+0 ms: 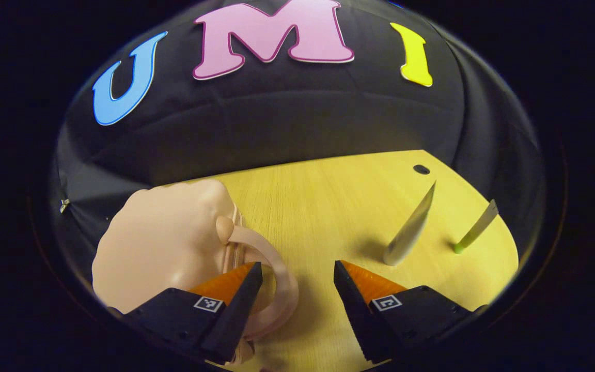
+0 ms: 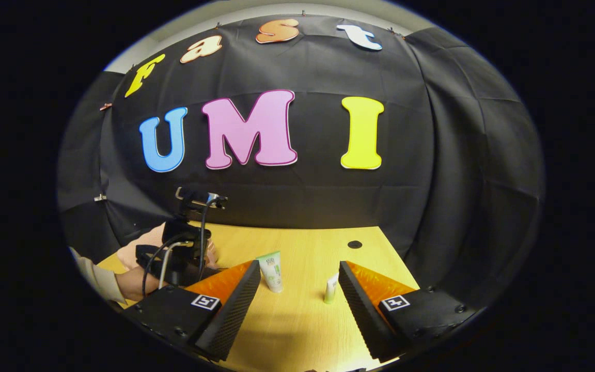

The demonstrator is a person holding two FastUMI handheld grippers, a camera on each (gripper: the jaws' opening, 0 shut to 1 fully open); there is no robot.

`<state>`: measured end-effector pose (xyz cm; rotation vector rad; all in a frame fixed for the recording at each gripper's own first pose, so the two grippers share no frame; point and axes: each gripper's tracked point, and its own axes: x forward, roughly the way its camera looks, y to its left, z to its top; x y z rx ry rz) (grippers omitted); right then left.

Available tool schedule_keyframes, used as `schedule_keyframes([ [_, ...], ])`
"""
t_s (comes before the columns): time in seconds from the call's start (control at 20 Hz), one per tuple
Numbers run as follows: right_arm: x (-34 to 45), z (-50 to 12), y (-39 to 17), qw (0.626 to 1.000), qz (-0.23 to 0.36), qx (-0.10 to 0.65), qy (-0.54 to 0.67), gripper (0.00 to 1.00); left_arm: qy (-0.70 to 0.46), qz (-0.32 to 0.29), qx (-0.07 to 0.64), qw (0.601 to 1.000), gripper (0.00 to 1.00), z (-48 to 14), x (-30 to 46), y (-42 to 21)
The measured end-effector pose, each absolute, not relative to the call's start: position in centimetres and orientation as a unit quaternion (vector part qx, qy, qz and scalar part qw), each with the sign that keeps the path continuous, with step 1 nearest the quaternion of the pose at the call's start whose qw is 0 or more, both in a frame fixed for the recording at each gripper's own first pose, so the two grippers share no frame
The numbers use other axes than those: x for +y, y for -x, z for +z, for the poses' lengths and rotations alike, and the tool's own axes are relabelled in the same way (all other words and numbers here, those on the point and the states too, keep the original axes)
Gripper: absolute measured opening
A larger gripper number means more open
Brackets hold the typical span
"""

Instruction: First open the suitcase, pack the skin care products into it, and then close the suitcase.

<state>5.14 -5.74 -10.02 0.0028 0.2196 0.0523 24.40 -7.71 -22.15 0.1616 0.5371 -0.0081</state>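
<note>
A small pale pink suitcase (image 1: 163, 243) lies on the wooden table (image 1: 318, 206) at the left of the left gripper view, its lid down and its looped handle (image 1: 284, 279) pointing toward me. My left gripper (image 1: 297, 266) is open just above the table, and its left finger overlaps the handle. Two skin care tubes stand to the right: a wider white tube (image 1: 411, 227) and a thin tube (image 1: 475, 230) on a green cap. My right gripper (image 2: 298, 264) is open and held back from the white tube (image 2: 271, 271) and the thin tube (image 2: 331, 289).
A round dark hole (image 1: 421, 169) sits in the table near the far right corner. In the right gripper view a hand (image 2: 132, 281) with a light sleeve holds the left gripper (image 2: 181, 248) by the suitcase (image 2: 135, 248). The black cloth wall closes the back.
</note>
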Motion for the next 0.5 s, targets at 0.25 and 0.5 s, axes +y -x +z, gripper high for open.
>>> schedule_keyframes([
  [0.25, -6.9, -10.8, -5.6, 0.992, 0.020, 0.122, -0.012, 0.97, -0.098, 0.022, 0.293, 0.951, 0.42, -24.1, -6.3, -25.5],
  [0.5, -6.6, -10.2, -6.1, 0.992, 0.011, 0.121, -0.018, 0.97, -0.062, 0.009, 0.294, 0.954, 0.14, -21.6, -6.6, -25.3],
])
